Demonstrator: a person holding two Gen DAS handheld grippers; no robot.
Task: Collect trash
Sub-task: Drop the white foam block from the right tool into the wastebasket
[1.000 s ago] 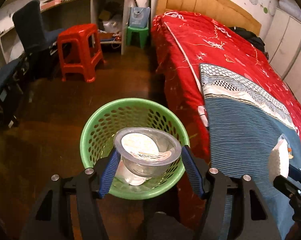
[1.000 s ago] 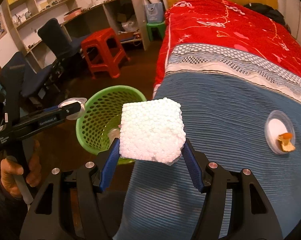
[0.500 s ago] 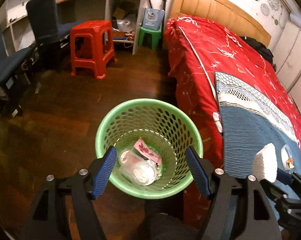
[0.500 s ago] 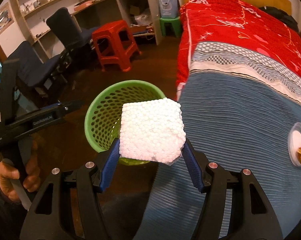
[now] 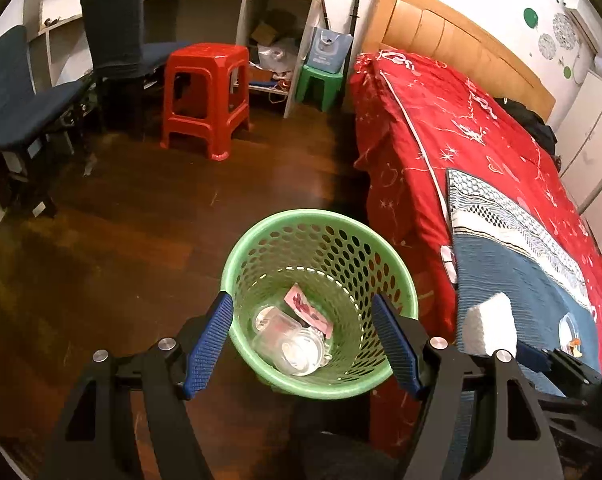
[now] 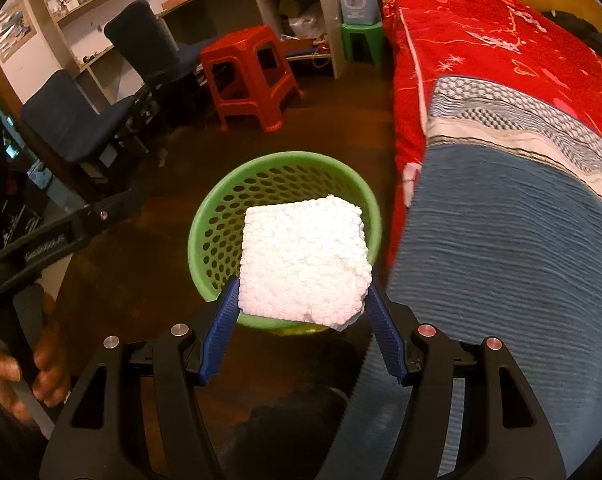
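A green perforated basket (image 5: 313, 216) stands on the wooden floor beside the bed. My left gripper (image 5: 303, 304) hangs above it, open, with nothing between its blue pads. A clear plastic cup (image 5: 297, 348) and a pink wrapper (image 5: 307, 312) lie at the bottom of the basket. My right gripper (image 6: 301, 290) is shut on a white foam block (image 6: 305, 260), held over the near rim of the basket (image 6: 285, 158). The foam block (image 5: 489, 324) also shows at the right of the left wrist view. On the blue blanket lies a small clear dish (image 5: 571, 330) with an orange scrap in it.
The bed, with a blue blanket (image 6: 501, 260) and a red quilt (image 5: 461, 128), runs along the basket's right side. A red stool (image 5: 205, 96), a green stool (image 5: 321, 84) and dark chairs (image 5: 117, 40) stand farther back. A hand (image 6: 49, 364) grips the left gripper's handle.
The clear cup left my left gripper and fell into the basket; those jaws now stand wider and empty. My right gripper carried the foam block from over the bed to above the basket.
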